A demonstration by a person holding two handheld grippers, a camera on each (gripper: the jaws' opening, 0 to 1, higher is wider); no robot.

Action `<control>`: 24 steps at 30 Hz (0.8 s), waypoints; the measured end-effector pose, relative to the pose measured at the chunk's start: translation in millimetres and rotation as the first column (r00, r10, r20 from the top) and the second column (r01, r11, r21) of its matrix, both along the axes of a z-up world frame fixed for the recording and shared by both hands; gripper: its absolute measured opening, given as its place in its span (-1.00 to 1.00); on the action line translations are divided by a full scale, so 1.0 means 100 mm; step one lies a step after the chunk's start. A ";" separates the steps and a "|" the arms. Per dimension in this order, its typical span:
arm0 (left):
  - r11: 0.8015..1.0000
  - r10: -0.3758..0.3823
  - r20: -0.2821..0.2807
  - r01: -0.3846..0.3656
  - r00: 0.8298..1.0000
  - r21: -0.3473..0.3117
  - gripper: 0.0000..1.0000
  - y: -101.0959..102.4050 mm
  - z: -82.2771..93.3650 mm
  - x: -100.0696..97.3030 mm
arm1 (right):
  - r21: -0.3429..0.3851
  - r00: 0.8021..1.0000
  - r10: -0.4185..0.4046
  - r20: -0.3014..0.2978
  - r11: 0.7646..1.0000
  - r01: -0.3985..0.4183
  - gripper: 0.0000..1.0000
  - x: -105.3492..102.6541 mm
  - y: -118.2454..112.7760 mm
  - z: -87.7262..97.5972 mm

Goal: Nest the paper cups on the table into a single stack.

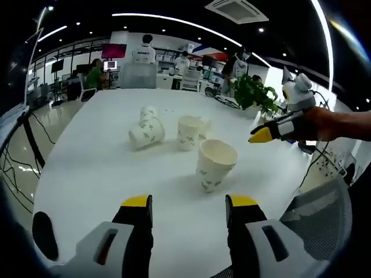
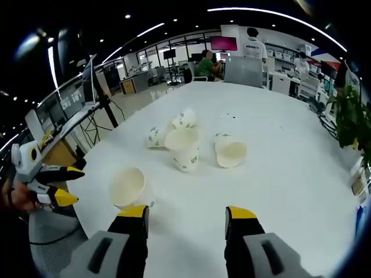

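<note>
Both my grippers hover over the white table (image 1: pixel 87 174) with nothing in them. My left gripper (image 1: pixel 188 205) has its jaws spread wide; my right gripper (image 2: pixel 186 217) is spread the same way. In the left gripper view the right gripper shows at the right edge, in a hand (image 1: pixel 333 124).

Cups are scattered mid-table, none nested yet as far as I can tell. In the left gripper view the nearest cup (image 1: pixel 213 165) is tipped, mouth facing up toward me, long axis leaning. Behind it the upright cup (image 1: pixel 188 132) stands on its base, axis vertical. The fallen cup (image 1: pixel 146 133) lies on its side, mouth to the left and slightly toward me, axis flat on the table. A fourth cup (image 1: pixel 148 112) sits just behind it (too small to read its pose).

In the right gripper view the near cup (image 2: pixel 128 186) is just ahead of my left jaw, mouth open toward the camera.

Handling, my guess: thin paper, very light, easy to crush, slides on the smooth top. I'd pinch the wall near the rim, one jaw inside and one outside, light squeeze (the rolled rim is the stiffest part). Lying cups may roll.
</note>
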State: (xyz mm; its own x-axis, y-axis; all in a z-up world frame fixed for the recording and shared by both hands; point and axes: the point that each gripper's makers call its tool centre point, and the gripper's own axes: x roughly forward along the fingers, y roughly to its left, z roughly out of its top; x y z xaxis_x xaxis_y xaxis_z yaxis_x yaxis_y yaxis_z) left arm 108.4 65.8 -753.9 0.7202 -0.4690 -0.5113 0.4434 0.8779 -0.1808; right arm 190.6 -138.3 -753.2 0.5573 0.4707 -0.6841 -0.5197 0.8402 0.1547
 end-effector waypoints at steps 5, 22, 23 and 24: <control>0.999 -0.025 -0.009 0.025 1.000 0.022 0.00 0.03 -0.04 -0.05 | -0.002 1.000 0.020 -0.001 1.000 -0.020 0.03 0.14 0.07 0.02; 0.997 -0.051 0.009 0.051 0.999 0.059 -0.02 -0.01 -0.04 -0.12 | 0.036 0.999 -0.007 -0.040 0.999 0.008 -0.07 0.68 0.34 0.11; 0.997 -0.050 0.010 0.049 0.999 0.058 -0.02 0.00 -0.05 -0.11 | 0.035 0.999 -0.010 -0.041 0.999 0.011 -0.07 0.72 0.33 0.11; 0.997 -0.048 0.008 0.047 0.999 0.057 -0.02 0.00 -0.06 -0.10 | 0.034 0.999 -0.014 -0.044 0.999 0.015 -0.08 0.75 0.34 0.10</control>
State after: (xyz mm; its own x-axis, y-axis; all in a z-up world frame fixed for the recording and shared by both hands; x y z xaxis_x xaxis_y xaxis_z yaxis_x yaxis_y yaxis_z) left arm 98.1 66.1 -760.2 0.7029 -0.4729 -0.5314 0.4862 0.8647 -0.1264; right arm 265.7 -104.7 -743.0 0.5337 0.4867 -0.6916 -0.4997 0.8413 0.2064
